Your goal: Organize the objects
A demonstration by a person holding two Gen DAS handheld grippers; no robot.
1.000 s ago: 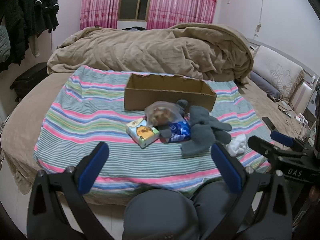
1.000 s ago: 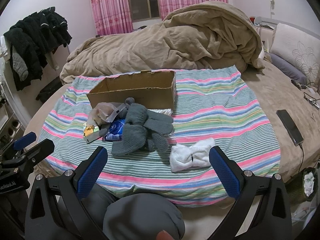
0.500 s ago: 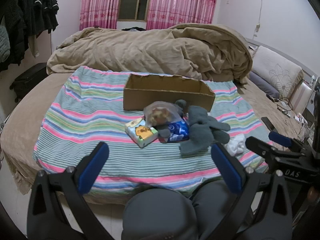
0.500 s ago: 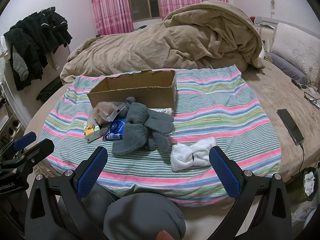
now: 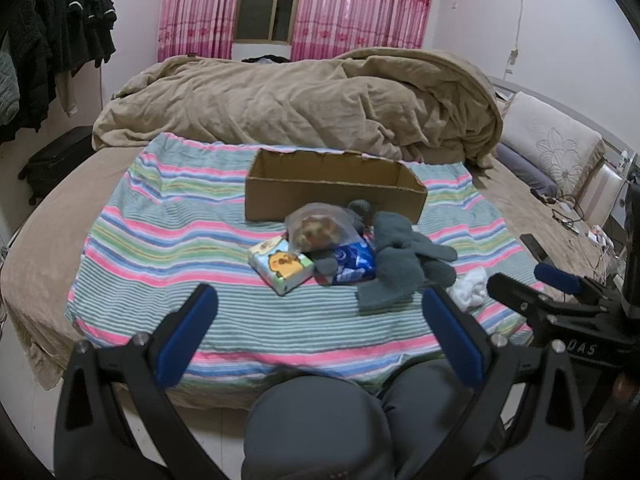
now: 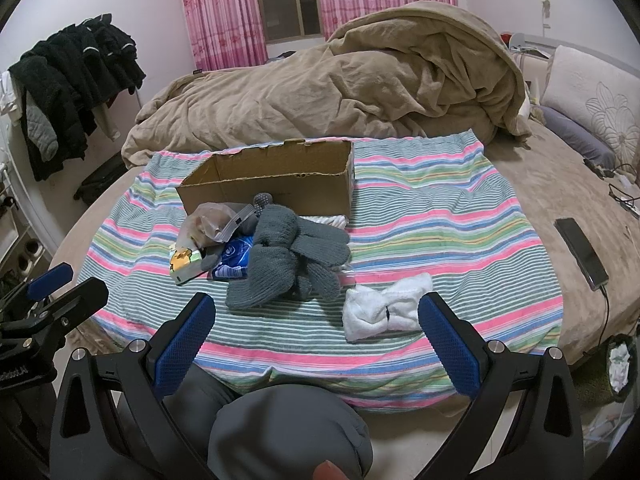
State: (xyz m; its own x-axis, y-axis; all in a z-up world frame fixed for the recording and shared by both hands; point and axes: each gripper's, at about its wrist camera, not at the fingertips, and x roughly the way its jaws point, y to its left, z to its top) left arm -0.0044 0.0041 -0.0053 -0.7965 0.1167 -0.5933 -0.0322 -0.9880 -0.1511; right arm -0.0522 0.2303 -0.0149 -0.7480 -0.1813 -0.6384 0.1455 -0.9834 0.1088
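Note:
An open cardboard box (image 5: pixel 332 190) (image 6: pixel 272 184) stands on a striped blanket (image 5: pixel 168 248) (image 6: pixel 440 224) on the bed. In front of it lies a pile: a tissue pack with a cartoon print (image 5: pixel 280 266) (image 6: pixel 184 262), a clear bag of snacks (image 5: pixel 318 230) (image 6: pixel 208 222), a blue packet (image 5: pixel 354 262) (image 6: pixel 232 258), grey knit gloves (image 5: pixel 396 264) (image 6: pixel 288 256) and a white headband (image 5: pixel 470 286) (image 6: pixel 386 308). My left gripper (image 5: pixel 320 330) is open and empty, short of the pile. My right gripper (image 6: pixel 316 332) is open and empty, near the headband.
A rumpled tan duvet (image 5: pixel 304 104) (image 6: pixel 340 92) fills the far side of the bed. A phone (image 6: pixel 582 252) lies at the right edge with cables. Pillows (image 6: pixel 592 100) are at the right. Dark clothes (image 6: pixel 76 88) hang at the left. My knees (image 6: pixel 288 428) are below the grippers.
Both views have shifted very slightly. The objects have not moved and both grippers stay open.

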